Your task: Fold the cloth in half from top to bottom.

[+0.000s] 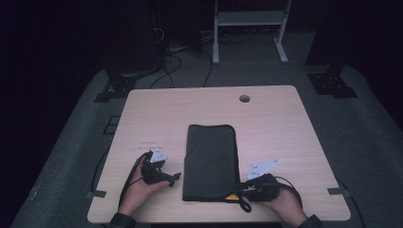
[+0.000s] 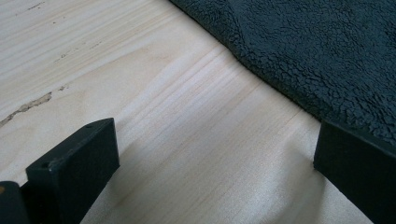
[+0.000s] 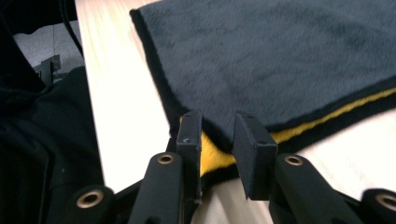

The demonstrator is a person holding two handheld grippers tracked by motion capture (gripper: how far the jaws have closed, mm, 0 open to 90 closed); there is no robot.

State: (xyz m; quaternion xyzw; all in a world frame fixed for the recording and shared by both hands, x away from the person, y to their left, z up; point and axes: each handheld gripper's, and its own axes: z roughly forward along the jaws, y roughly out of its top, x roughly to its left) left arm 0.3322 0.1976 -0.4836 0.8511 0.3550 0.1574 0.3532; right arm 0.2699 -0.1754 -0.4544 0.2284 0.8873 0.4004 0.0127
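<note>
A dark fleecy cloth (image 1: pixel 210 161) is lying folded into a tall strip on the middle of the pale wooden table (image 1: pixel 280 128), its near edge running close to the person's side. The right claw (image 3: pixel 218 140) is sitting at the cloth's near right corner (image 1: pixel 234 195), where a yellow underside is peeking out; its jaws are standing a little apart around that corner, and the pads are not pressing on it as far as the right gripper view shows, so nothing is being held. The left claw (image 1: pixel 174 179) is resting wide open on bare wood just beside the cloth's left edge, holding nothing. The cloth is looking light, soft and limp: it is likely to sag and drag rather than keep its shape, and the stacked layers may slide apart if only the top one is being pinched. The safest hold is probably at the hemmed corners, taking all layers between the pads, with both claws working at opposite near corners so the fold is staying even.
</note>
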